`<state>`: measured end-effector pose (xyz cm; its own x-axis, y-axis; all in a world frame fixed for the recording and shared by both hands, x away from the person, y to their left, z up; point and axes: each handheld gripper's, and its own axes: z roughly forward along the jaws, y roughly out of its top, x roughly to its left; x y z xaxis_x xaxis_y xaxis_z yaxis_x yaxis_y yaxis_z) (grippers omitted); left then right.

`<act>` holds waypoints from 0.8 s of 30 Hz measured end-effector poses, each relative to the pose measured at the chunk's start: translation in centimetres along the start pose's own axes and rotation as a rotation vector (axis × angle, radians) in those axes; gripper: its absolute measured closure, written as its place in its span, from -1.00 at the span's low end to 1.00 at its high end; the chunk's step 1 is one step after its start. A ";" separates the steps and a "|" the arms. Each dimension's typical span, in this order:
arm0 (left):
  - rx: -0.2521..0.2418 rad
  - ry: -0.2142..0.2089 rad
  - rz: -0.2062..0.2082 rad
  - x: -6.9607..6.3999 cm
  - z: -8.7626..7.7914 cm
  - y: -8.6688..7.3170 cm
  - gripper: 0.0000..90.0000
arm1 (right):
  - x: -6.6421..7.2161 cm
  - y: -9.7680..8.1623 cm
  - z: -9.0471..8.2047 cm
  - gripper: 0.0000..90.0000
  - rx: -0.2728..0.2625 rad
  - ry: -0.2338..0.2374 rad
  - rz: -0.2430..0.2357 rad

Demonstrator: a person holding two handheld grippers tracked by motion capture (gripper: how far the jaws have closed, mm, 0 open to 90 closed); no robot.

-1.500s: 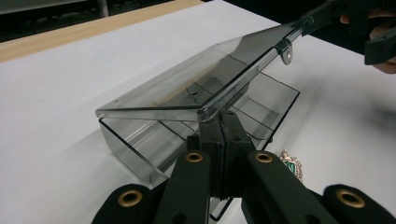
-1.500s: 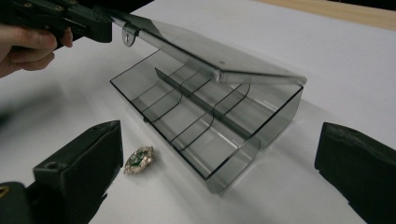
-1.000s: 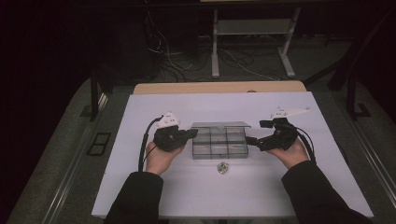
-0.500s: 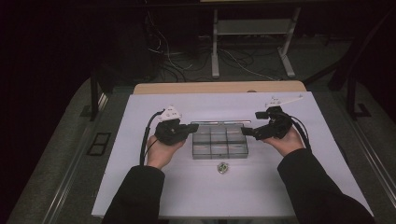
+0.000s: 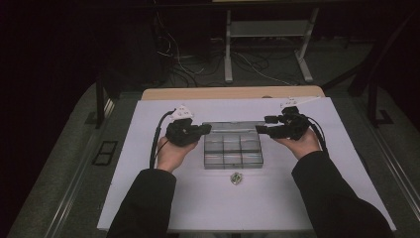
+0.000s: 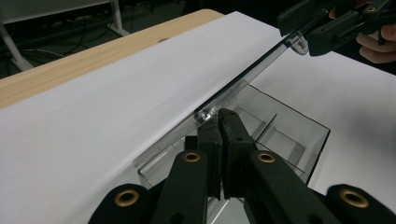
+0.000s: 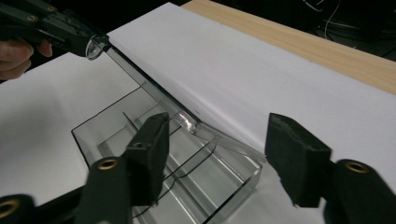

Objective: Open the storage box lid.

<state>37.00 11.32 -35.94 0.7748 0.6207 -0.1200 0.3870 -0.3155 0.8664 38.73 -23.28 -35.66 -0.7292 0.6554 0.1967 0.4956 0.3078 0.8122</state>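
A clear plastic compartment box (image 5: 232,151) sits mid-table on the white sheet. Its hinged lid (image 5: 233,124) stands raised at the far side. My left gripper (image 5: 207,129) is shut on the lid's left tab (image 6: 205,114), its jaws pressed together (image 6: 218,119). My right gripper (image 5: 260,126) is at the lid's other end. Its jaws (image 7: 219,135) have just been closing and stand apart, with the lid's corner (image 7: 184,122) between them near one pad and not pressed. The compartments (image 7: 177,172) look empty.
A small metallic object (image 5: 236,177) lies on the white sheet (image 5: 148,198) just in front of the box. The wooden table edge (image 5: 233,93) runs along the far side. Beyond it, cables and a stand's legs (image 5: 228,59) are on the dark floor.
Both hands have moved away from the person and a little upward at the box's ends. The lid has swung up from flat to raised.
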 end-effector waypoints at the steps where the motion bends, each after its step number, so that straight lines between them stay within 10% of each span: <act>1: -0.003 -0.001 -0.001 0.1 0.0 0.0 0.92 | -0.2 0.0 -0.1 -0.01 -0.014 -0.002 0.001; 24: -0.024 0.000 -0.078 1.1 -1.4 -0.2 0.30 | -0.6 1.2 0.3 0.41 -0.018 0.008 -0.020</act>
<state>37.06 13.04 -35.52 0.7427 0.6429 -0.1871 0.4336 -0.2489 0.8661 39.87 -23.14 -34.98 -0.7428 0.6436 0.1844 0.4722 0.3083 0.8258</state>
